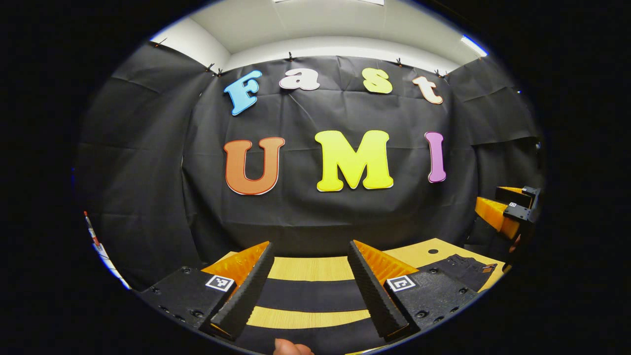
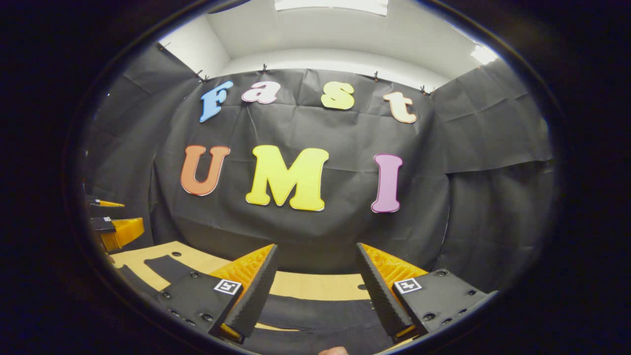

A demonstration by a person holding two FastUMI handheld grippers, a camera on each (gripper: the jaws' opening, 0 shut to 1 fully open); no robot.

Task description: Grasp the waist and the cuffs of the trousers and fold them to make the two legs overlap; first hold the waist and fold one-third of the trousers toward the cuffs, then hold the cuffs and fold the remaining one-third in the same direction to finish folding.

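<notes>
A: How will the black trousers (image 1: 315,295) handle?

B: I'd judge them soft, limp and light, likely to sag and slide, so pinch the thick waist (image 1: 463,268) near the table's (image 1: 419,251) far right corner, and the cuffs at the other end.

A: Where do they lie?

B: Flat across the wooden table, the 2 legs apart.

A: The tongs?

B: The left gripper (image 1: 310,288) and right gripper (image 2: 315,296) both hover spread wide above the cloth, holding nothing.
</notes>
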